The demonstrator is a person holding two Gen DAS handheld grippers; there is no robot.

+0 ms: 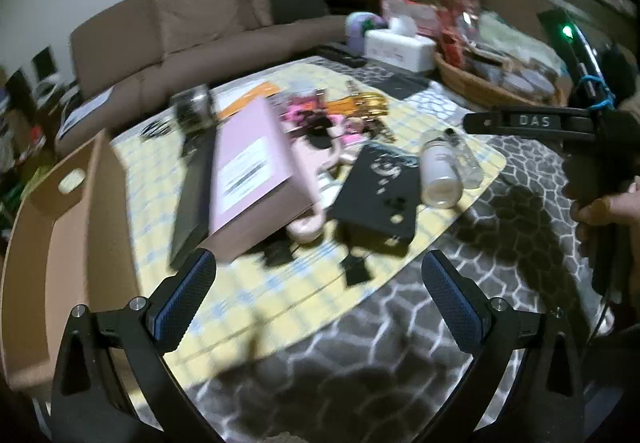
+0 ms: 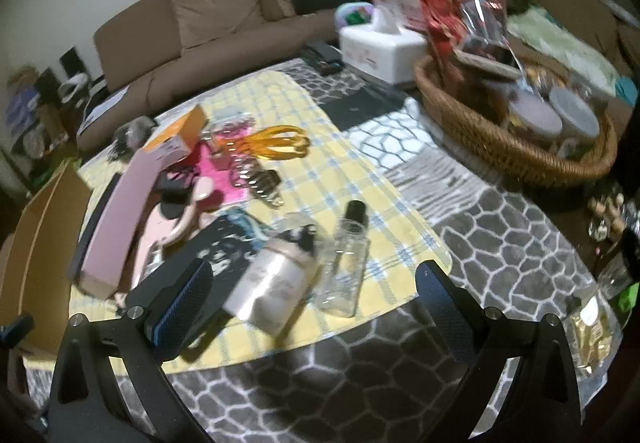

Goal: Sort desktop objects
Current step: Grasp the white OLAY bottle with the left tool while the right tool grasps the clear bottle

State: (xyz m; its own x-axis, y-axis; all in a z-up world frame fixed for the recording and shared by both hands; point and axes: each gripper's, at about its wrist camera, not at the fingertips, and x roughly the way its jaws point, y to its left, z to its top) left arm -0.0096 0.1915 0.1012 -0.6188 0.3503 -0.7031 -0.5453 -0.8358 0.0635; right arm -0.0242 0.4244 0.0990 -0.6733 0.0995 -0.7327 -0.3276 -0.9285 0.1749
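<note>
a: nothing is picked up yet; the white jar [image 2: 272, 283] lies at 12 o'clock, just ahead of your right gripper [image 2: 314, 283].
b: both spread, empty?
a: yes, left gripper [image 1: 318, 275] too. close on the jar, then go 9 o'clock to the cardboard box [image 1: 76, 243].

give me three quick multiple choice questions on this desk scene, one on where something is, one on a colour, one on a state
1. Where is the cardboard box?
A. at the left edge of the yellow cloth
B. inside the basket
C. on the sofa

2. What colour is the scissors' handle?
A. blue
B. orange
C. green

3. How is the clear bottle?
A. standing upright
B. held in the fingers
C. lying on its side

Answers: 1 A, its open wall borders the cloth's left side. 2 B, the loops are orange. 3 C, it lies flat on the cloth, both grippers open and empty.
</note>
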